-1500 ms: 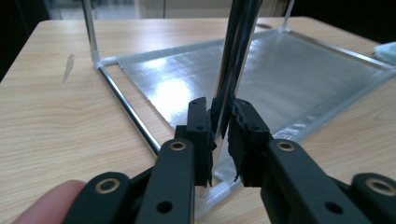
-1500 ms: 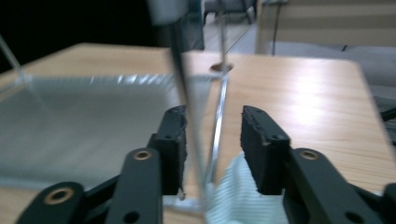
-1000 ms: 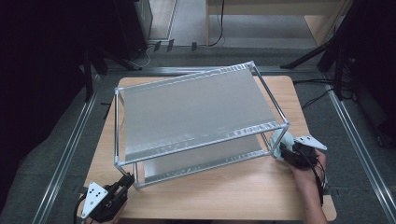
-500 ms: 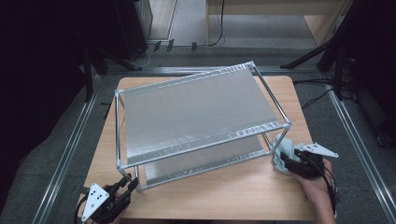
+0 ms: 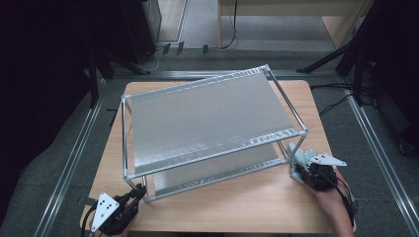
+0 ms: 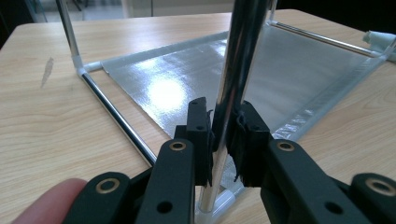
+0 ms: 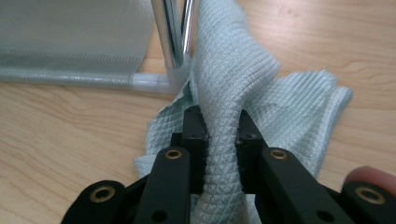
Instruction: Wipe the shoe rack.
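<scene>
The two-tier metal rack [image 5: 207, 128] fills the middle of the high view on the bench [image 5: 237, 207]; the left tongs [image 6: 224, 133], just closing, clamp its near-left post [image 6: 238, 70], which could slip and let the rack skid. The right tongs [image 7: 222, 135], also just closing, pinch a pale blue cloth [image 7: 233, 84] at the lower-right post [image 7: 166, 32] and may lose its bunched fold. No writing is readable.

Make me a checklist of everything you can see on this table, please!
Surface: wooden table, bare around the rack.
Job's things: metal rack with two shelves, standing on the table; light blue cloth bunched against its near right post.
Clutter: nothing seen.
Grippers: left gripper shut on the rack's near left post; right gripper shut on the cloth. Jaws of both have just been closing.
Cables: black cable trailing from the right gripper.
Surroundings: grey floor, metal rails, dark stands behind.
</scene>
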### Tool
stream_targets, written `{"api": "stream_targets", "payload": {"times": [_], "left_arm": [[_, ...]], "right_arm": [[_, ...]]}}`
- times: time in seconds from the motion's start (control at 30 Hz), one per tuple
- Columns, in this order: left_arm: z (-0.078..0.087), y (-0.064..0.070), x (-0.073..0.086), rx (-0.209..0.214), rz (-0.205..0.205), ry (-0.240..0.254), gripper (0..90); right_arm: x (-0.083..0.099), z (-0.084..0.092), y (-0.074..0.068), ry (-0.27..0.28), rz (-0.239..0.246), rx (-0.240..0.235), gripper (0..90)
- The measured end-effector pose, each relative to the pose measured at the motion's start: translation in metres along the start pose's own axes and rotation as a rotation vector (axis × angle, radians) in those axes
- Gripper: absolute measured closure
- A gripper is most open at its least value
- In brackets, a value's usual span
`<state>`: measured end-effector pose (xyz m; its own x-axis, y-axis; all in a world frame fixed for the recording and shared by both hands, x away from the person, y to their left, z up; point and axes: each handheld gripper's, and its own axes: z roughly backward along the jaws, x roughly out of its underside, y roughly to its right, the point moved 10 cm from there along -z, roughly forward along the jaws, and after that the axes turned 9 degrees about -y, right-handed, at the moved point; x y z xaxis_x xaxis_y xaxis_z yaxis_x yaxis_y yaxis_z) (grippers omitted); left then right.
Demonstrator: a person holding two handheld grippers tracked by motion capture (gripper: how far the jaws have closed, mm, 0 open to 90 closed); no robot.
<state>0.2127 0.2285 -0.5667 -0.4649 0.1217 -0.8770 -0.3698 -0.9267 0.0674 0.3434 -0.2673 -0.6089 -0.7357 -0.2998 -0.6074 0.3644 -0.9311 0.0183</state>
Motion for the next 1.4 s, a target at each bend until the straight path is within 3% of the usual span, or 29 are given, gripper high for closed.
{"api": "stream_targets", "payload": {"times": [0.13, 0.33, 0.43, 0.57, 0.8, 0.87, 0.93, 1.03, 1.27, 1.33, 1.4], "left_arm": [[0.0, 0.0, 0.0, 0.0, -0.002, -0.001, 79.5], [0.0, 0.0, 0.0, 0.001, 0.0, 0.0, 79.5], [0.0, 0.0, 0.001, 0.001, 0.004, -0.002, 79.5], [-0.001, 0.0, 0.001, -0.002, 0.01, -0.001, 79.3], [-0.001, 0.0, 0.0, 0.005, 0.042, -0.005, 78.6], [-0.001, 0.0, 0.001, 0.0, 0.038, -0.007, 78.6], [-0.001, 0.0, 0.001, -0.005, 0.033, -0.008, 78.8], [-0.001, 0.0, 0.0, -0.014, 0.017, -0.004, 79.4], [-0.001, 0.0, 0.001, -0.025, 0.014, -0.004, 79.6], [-0.001, 0.0, 0.001, -0.025, 0.011, -0.003, 79.7], [-0.001, 0.0, 0.001, -0.026, 0.01, -0.003, 79.8]], "right_arm": [[-0.018, 0.017, -0.003, 0.113, 0.003, 0.004, 80.0], [-0.062, 0.079, -0.012, 0.375, -0.017, 0.019, 79.4], [-0.073, 0.103, -0.017, 0.449, -0.046, -0.007, 78.9], [-0.066, 0.093, -0.026, 0.394, -0.044, -0.073, 79.0], [-0.024, 0.024, -0.026, 0.124, -0.049, -0.09, 79.1], [-0.018, 0.015, -0.025, 0.086, -0.047, -0.077, 79.2], [-0.022, 0.02, -0.025, 0.102, -0.051, -0.072, 79.4], [-0.037, 0.04, -0.028, 0.181, -0.063, -0.058, 79.4], [-0.08, 0.111, -0.04, 0.462, -0.044, -0.006, 79.3], [-0.082, 0.117, -0.046, 0.484, -0.03, -0.019, 79.3], [-0.079, 0.109, -0.052, 0.454, 0.0, -0.037, 79.2]]}}
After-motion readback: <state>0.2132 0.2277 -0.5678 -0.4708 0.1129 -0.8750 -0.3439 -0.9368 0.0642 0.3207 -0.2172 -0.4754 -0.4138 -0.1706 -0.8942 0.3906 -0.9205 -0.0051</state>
